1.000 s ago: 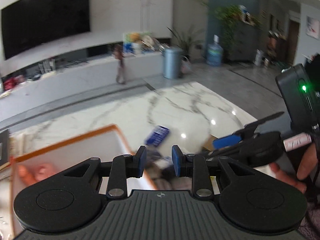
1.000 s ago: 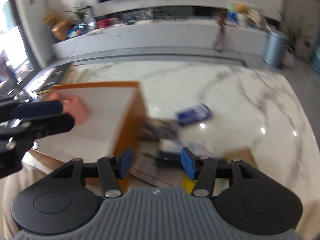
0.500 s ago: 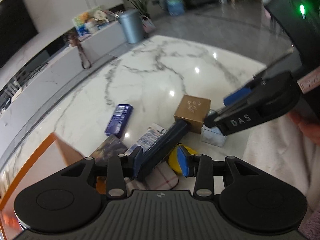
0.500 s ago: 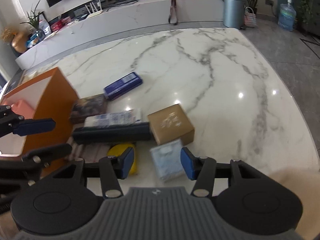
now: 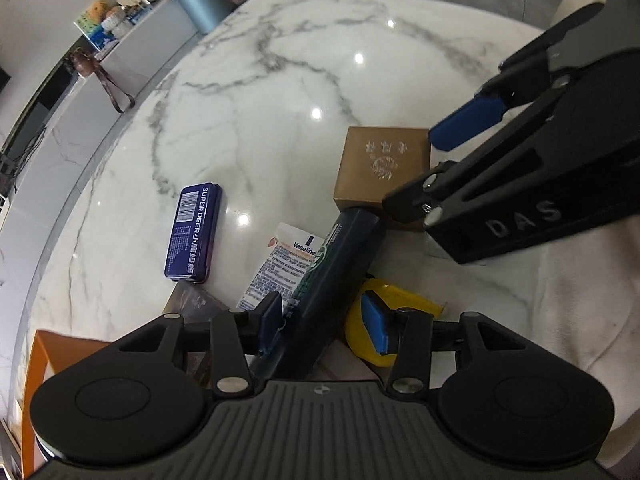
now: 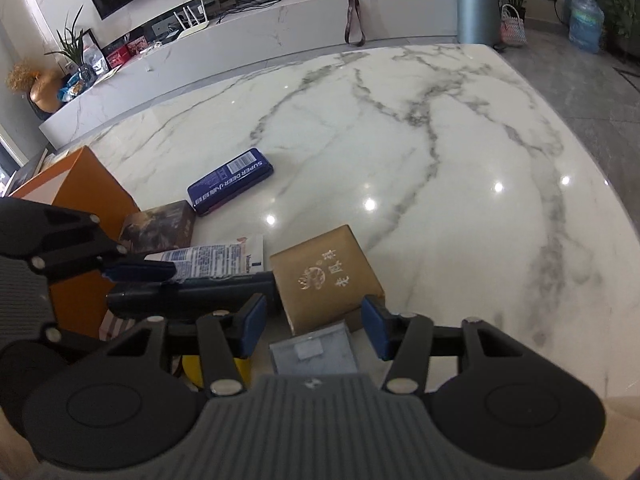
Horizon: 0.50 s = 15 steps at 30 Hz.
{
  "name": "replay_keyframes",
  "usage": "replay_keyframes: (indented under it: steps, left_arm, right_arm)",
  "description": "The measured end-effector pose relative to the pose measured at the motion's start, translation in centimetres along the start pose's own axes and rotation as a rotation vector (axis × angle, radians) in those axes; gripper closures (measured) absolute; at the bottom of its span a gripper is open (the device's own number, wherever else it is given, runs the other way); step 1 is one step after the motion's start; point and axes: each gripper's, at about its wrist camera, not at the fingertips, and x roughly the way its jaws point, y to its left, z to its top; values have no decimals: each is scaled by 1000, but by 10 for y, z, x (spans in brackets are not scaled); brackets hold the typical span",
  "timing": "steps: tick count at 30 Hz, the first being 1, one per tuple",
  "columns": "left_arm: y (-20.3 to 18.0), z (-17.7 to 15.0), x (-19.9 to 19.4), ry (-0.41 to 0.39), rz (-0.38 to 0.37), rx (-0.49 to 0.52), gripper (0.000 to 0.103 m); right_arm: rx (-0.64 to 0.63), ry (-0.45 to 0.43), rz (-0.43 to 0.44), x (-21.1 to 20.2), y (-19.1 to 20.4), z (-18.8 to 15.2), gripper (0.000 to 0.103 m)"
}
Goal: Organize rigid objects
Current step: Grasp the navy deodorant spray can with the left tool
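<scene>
- Right now my left gripper point(image 5: 326, 326) is spread wide around the near end of a long dark box point(image 5: 332, 280); I can't tell whether either pad touches it.
- That box lies slanted across a white packet point(image 5: 280, 264), its far end against a brown box point(image 5: 382, 168).
- A yellow object point(image 5: 404, 300) sits just beside my left gripper's right pad.
- My right gripper point(image 6: 314, 328) is open, holding nothing, over a small clear case point(image 6: 312, 350) next to the brown box.
- A blue tin point(image 5: 194, 232) lies apart from the pile on the marble table point(image 6: 440, 152), which is bare out to its far and right edges.
- An orange bin point(image 6: 80, 184) stands at the left.
</scene>
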Motion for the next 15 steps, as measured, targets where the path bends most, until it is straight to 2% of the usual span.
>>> replay_keyframes:
  steps: [2,5,6,10,15]
  left_arm:
    - [1,4,6,14,4,5,48]
    - [3,11,9,22,-24,-5,52]
    - [2,13,11,26,-23,1,56]
    - [-4,17,14,38,4,29,59]
    - [0,13,7,1,17,-65,63]
  right_arm:
    - [-1,-9,15,1,-1,-1,41]
    - [11,1,22,4,-4,-1,42]
    - [24,5,25,5,-6,-1,42]
    - [72,13,36,8,-13,-1,42]
    - [74,4,41,7,-13,-2,42]
